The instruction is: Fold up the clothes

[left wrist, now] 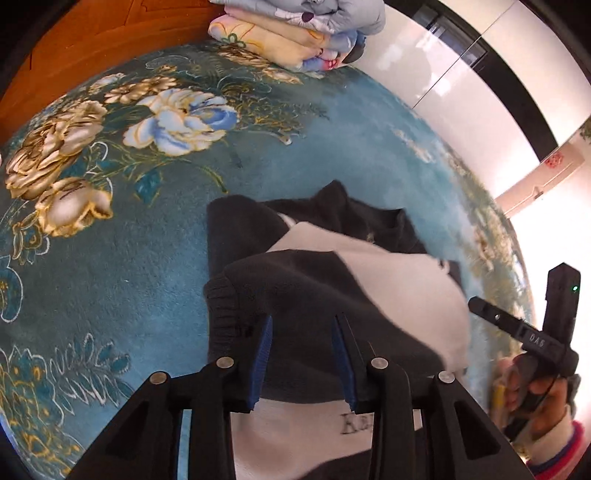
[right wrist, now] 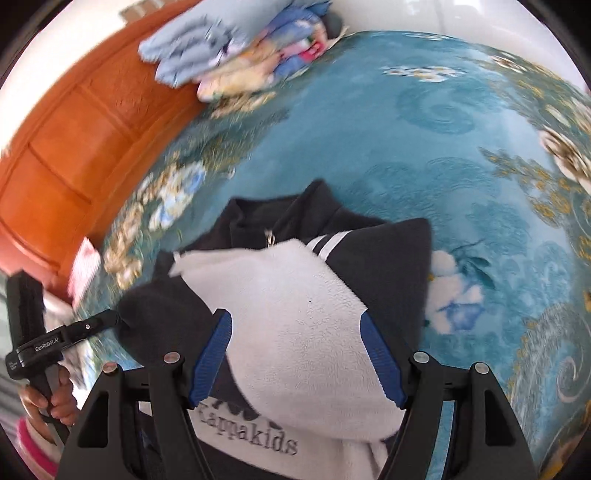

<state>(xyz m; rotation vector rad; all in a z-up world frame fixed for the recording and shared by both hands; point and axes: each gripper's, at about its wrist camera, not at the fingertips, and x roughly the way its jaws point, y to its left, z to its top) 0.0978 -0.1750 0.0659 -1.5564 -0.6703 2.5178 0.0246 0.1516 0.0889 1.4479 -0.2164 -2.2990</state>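
Left wrist view: left gripper [left wrist: 303,354] fingers apart over a dark sleeve of the black-and-white fleece jacket [left wrist: 332,266], which lies bunched on the teal floral blanket [left wrist: 147,258]. Right wrist view: right gripper [right wrist: 295,354] fingers apart, straddling the white fleece panel, gripping nothing. Folded bedding stack [right wrist: 236,55] sits well apart by the wooden headboard [right wrist: 74,147].

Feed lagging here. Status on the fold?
Left gripper open, right gripper open, both over jacket. Sleeves folded in, nothing gripped. Blanket stack far off, clear.
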